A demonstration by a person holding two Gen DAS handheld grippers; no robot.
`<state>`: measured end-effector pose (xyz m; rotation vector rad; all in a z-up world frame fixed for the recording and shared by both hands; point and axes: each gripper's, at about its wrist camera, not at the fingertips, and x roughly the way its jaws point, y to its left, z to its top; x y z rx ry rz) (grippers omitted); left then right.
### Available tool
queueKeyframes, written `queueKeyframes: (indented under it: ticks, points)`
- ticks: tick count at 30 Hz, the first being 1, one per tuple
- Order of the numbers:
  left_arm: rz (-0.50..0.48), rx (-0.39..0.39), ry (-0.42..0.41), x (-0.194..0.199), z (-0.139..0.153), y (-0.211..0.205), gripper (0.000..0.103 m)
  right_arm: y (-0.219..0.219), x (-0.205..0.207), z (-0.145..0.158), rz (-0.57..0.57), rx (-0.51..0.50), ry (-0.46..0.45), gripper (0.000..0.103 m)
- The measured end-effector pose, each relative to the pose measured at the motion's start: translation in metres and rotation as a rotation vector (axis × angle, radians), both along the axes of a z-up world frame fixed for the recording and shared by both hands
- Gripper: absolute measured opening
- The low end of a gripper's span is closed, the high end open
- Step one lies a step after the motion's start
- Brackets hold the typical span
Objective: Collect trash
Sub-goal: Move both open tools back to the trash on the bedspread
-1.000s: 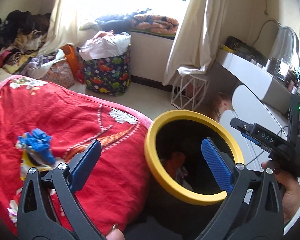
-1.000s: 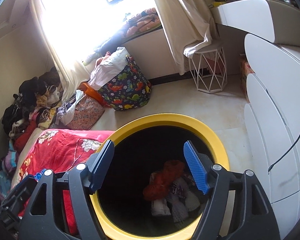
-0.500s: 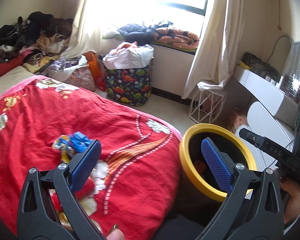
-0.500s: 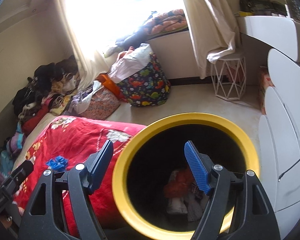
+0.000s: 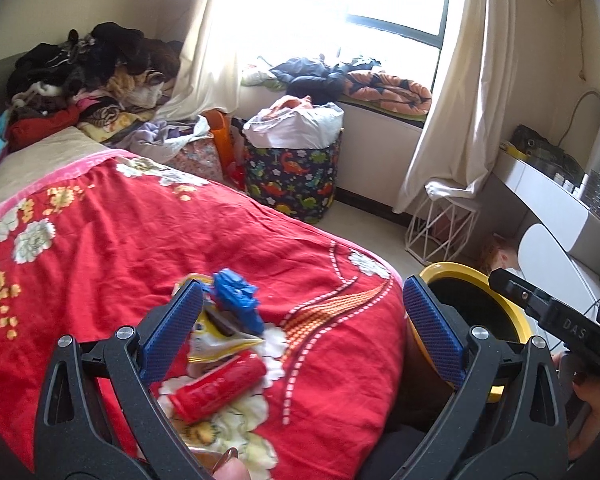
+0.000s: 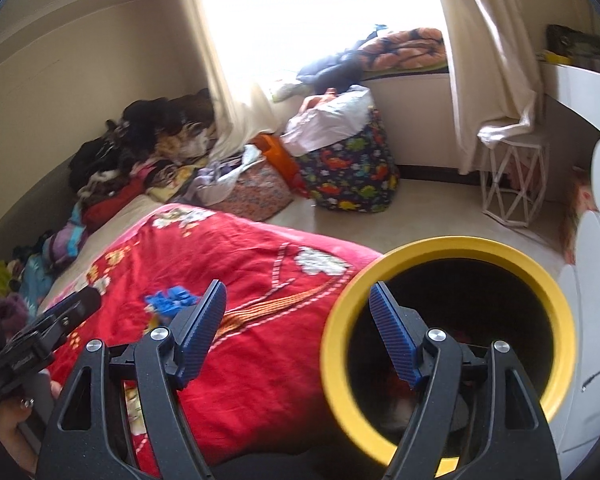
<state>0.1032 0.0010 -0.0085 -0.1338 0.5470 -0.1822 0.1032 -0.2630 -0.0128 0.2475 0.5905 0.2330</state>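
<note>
On the red flowered blanket [image 5: 112, 248] lie a crumpled blue scrap [image 5: 236, 298], a yellow and white wrapper [image 5: 216, 340] and a red tube-shaped wrapper [image 5: 218, 386]. My left gripper [image 5: 300, 328] hangs open above them, its left finger beside the wrapper. A black bin with a yellow rim [image 6: 556, 292] stands at the foot of the bed with trash in its bottom. My right gripper [image 6: 298, 332] is open and empty, its right finger over the bin's mouth. The blue scrap [image 6: 170, 300] shows left of it. The bin rim [image 5: 504, 300] also shows right of my left gripper.
A dinosaur-print basket [image 5: 296, 176] full of laundry stands under the window, next to a white wire stool [image 5: 444, 228]. Clothes are piled at the bed's head [image 5: 88, 76]. White drawers [image 6: 596, 264] line the right wall. A hand [image 5: 592, 412] holds the other gripper.
Both grippers have swung left, away from the bin and over the bed. The trash on the blanket now lies close under my left gripper, and the bin has slid to the right in both views.
</note>
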Motion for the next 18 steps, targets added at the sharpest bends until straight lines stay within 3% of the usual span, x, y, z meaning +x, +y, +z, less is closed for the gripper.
queueKeyframes:
  ticks: [18]
  points:
    - [0.101, 0.001, 0.017, -0.012, -0.003, 0.07, 0.092, 0.066, 0.016, 0.004, 0.152, -0.029, 0.011, 0.072]
